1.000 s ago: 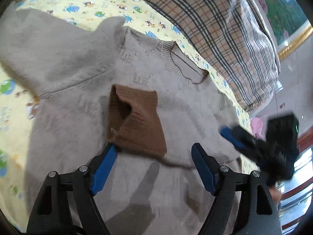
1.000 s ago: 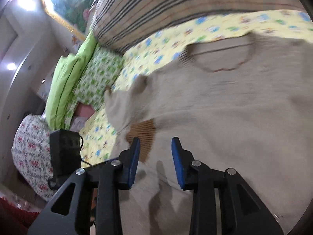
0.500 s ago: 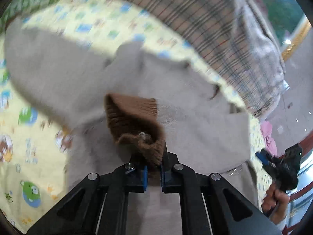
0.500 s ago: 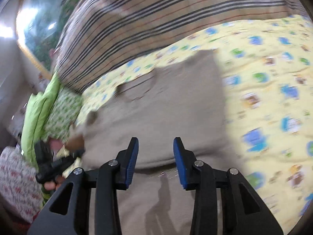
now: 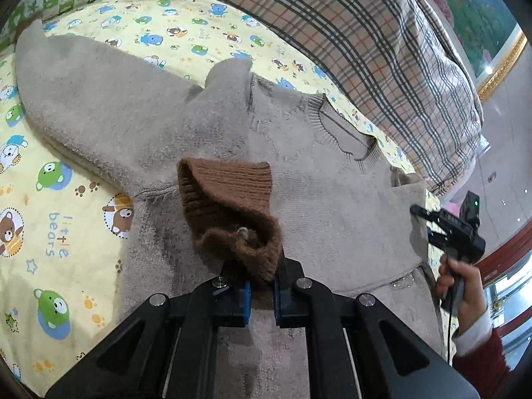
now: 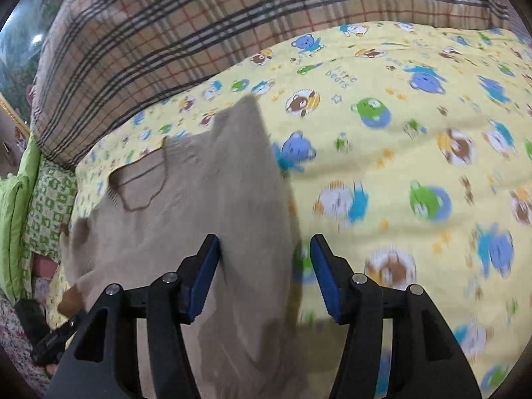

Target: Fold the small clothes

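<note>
- Left gripper (image 5: 261,294): fingers pinched on the brown cuff (image 5: 229,212) (sleeve folded over the chest).
- Right gripper (image 6: 266,277): fingers wide apart, holding nothing, over the sweater (image 6: 206,206) edge.
- Sweater lies on the sheet (image 6: 415,139).

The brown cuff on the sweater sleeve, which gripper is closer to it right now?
Left. The left gripper is shut on the brown cuff, lifting it over the sweater. The right gripper is open at the sweater's far side edge.

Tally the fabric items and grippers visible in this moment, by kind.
Sweater: 1
Bear sheet: 1
Plaid quilt: 1
Green pillows: 2
Grippers: 2, left gripper, right gripper
Total: 7
</note>
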A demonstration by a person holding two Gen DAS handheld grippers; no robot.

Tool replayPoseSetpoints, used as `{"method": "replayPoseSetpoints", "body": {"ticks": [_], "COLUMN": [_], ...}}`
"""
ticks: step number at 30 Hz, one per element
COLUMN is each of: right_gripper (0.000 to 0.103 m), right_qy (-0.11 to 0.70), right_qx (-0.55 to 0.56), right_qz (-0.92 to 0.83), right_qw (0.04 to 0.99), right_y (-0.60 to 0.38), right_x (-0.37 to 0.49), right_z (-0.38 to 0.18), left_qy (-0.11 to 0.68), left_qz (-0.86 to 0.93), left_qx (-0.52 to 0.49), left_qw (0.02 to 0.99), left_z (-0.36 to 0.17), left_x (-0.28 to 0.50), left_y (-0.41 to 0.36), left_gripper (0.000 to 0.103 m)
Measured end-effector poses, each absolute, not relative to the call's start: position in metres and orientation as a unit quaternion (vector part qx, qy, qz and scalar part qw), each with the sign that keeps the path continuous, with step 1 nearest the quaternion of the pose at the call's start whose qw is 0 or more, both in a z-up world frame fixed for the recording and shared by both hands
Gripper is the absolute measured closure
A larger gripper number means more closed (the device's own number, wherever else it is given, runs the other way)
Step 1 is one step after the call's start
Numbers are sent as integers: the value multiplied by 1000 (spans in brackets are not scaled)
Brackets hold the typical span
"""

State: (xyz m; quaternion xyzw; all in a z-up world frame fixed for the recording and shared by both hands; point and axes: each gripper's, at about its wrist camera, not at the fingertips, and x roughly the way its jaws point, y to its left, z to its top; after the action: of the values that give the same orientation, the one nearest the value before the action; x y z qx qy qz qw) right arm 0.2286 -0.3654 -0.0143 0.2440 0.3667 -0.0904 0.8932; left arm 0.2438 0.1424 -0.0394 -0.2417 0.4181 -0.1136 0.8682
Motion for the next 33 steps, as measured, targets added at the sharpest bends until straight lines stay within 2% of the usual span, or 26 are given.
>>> {"method": "replayPoseSetpoints", "body": {"ticks": [4,5,6,12,14,17,19,22,25,29,31,33], "right_gripper": [45,53,96,95,95,92,80,80,79,78,81,81], "right_qy": [359,357,356,321,338,352,344,327,306,384,414,396], "right_qx": [252,250,244,216,217,228,237,222,212,158,122,146], "right_qz": [-77,-70,-56,-104,-120,-123,-127,-156,-113,-24,-64,-68], "right_qw": [895,897,900,916,908,899,900,906,921,910,900,904], "right_y": [-375,-374,-372,-388,-396,-399,-399,-390,-362,-305,-302,-315], "right_x": [244,247,249,230,234,237,231,213,192,184,182,173], "right_z": [-10,-8,-6,15,3,-14,-11,7,21,-6,-24,-27], "left_qy": [414,415,416,406,408,421,424,424,428,429,427,423], "left_qz": [-102,-102,-106,-149,-139,-130,-133,-141,-140,-134,-126,-118], "left_qx": [-253,-251,-242,-212,-207,-229,-228,-207,-196,-198,-199,-206], "left_qw": [868,868,870,876,878,868,866,871,871,871,873,874], "left_z": [-42,-41,-39,-23,-26,-36,-36,-33,-35,-34,-33,-32], "left_x": [238,238,238,250,258,264,262,256,253,250,247,239], "left_y": [145,143,138,100,98,114,118,114,110,112,119,131], "left_gripper": [95,95,95,95,95,95,95,94,93,92,85,81]}}
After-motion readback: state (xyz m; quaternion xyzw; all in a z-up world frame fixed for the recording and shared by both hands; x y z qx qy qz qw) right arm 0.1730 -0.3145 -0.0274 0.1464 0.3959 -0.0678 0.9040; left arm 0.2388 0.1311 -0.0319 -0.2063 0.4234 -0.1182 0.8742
